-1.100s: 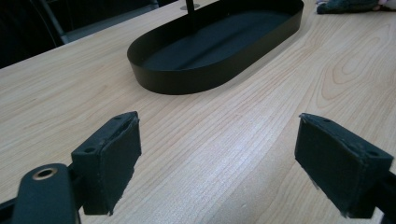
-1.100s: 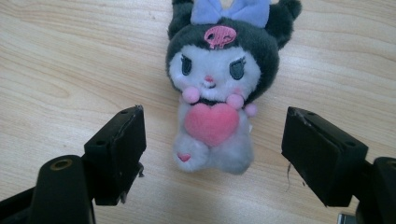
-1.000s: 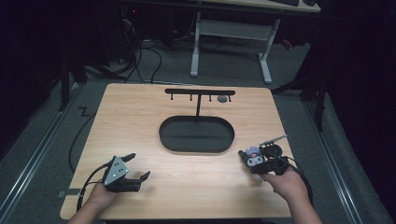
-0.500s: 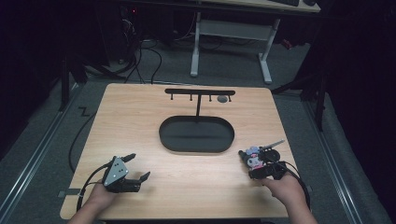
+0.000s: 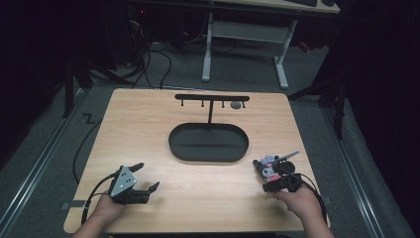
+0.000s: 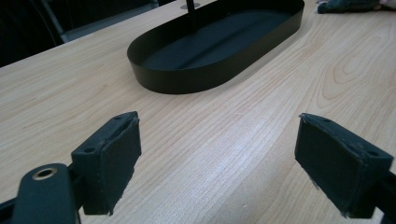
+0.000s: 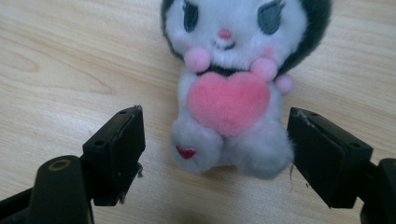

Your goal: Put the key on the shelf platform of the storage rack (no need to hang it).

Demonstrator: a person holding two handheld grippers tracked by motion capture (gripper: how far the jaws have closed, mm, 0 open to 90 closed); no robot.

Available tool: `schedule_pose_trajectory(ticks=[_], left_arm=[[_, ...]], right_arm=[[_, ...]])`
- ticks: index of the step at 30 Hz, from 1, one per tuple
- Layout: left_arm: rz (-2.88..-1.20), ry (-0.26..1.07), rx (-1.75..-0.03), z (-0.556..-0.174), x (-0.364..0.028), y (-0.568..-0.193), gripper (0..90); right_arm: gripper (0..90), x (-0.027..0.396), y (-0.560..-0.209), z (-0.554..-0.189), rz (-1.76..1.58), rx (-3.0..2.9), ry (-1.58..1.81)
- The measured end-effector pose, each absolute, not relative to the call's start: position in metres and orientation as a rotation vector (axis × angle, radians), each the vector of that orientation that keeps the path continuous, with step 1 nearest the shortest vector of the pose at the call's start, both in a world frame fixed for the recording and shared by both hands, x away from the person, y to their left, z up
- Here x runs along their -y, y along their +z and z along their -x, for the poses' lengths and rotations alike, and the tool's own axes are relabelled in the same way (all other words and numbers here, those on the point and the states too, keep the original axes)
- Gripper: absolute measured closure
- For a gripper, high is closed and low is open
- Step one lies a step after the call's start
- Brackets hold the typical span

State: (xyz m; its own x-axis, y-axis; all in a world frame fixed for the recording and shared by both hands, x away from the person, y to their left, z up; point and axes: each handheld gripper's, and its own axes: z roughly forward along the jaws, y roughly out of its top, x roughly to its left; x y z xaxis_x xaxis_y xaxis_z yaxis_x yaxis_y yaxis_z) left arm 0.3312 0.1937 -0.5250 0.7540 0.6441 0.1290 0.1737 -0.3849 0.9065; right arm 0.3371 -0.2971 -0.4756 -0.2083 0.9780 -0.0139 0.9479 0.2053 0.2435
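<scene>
Two grippers rest low over the wooden bench, both with fingers spread open. The right gripper brackets a small white and grey plush toy hugging a pink heart; the toy lies on the bench between the fingers, not clamped. The left gripper sits near the bench's front left, holding nothing, facing the black oval tray with its hook stand.
</scene>
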Motion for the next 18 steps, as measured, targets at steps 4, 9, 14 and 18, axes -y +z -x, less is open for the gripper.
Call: schedule_pose_trajectory(ticks=[4, 9, 14, 18], left_arm=[[-1.933, 0.579, -0.616, -0.3312, -0.1935, -0.5251, 15.4], [-1.932, 0.578, -0.621, -0.3316, -0.1937, -0.5250, 15.4], [-1.932, 0.578, -0.619, -0.3310, -0.1938, -0.5250, 15.4], [-1.928, 0.582, -0.616, -0.3301, -0.1944, -0.5251, 15.4]], right_arm=[[19.7, 0.2969, -0.4780, -0.3392, -1.856, -2.313, 0.264], [22.0, 0.2932, -0.4745, -0.3415, -1.842, -2.310, 0.253], [24.3, 0.2922, -0.4742, -0.3428, -1.848, -2.298, 0.254], [30.7, 0.2929, -0.4755, -0.3402, -1.845, -2.286, 0.267]])
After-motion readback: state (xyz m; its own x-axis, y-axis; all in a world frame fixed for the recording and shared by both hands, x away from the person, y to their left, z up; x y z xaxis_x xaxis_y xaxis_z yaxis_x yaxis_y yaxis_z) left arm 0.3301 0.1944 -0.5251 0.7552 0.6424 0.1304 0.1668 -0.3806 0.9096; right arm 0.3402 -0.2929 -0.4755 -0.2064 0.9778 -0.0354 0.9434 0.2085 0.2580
